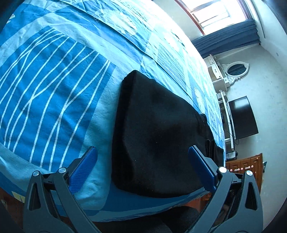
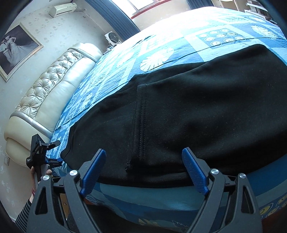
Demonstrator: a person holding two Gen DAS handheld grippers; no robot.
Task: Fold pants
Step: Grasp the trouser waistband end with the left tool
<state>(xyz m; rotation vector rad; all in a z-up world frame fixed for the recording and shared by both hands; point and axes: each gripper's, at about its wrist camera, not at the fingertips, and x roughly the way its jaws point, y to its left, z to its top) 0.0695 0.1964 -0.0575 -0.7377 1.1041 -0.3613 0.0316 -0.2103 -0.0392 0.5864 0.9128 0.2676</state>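
1. Black fleece-like pants (image 1: 157, 136) lie flat on a bed covered by a blue patterned bedspread (image 1: 53, 86), near the bed's front edge; in the right wrist view the same pants (image 2: 197, 114) fill most of the frame.
2. Their dark cloth swallows detail: only a stitched seam (image 2: 141, 121) running toward the camera and one soft crease can be made out, and whether layers are stacked underneath cannot be told.
3. The pants' right end runs past the frame edge in the right wrist view, so their full length is cut off.
4. The left gripper (image 1: 143, 156) hovers over the near end of the pants, its blue fingers (image 1: 84, 172) spread wide apart with nothing between them; whether the tips touch cloth cannot be told.
5. The right gripper (image 2: 143, 157) likewise stands wide apart, straddling the seam at the front hem, clamped on nothing.
6. At the left of the right wrist view, the left gripper's black body (image 2: 38, 152) shows, held by a hand (image 2: 35, 177) in a striped cuff, its fingers mostly hidden.
7. Behind the bed a padded headboard (image 2: 53, 86), a framed picture (image 2: 16, 48) and an air conditioner (image 2: 62, 8) are visible.
8. In the left wrist view a dark screen (image 1: 244, 118), an oval mirror (image 1: 235, 69), a wooden cabinet (image 1: 245, 166) and a bright, washed-out window (image 1: 215, 12) crowd the distorted right edge.
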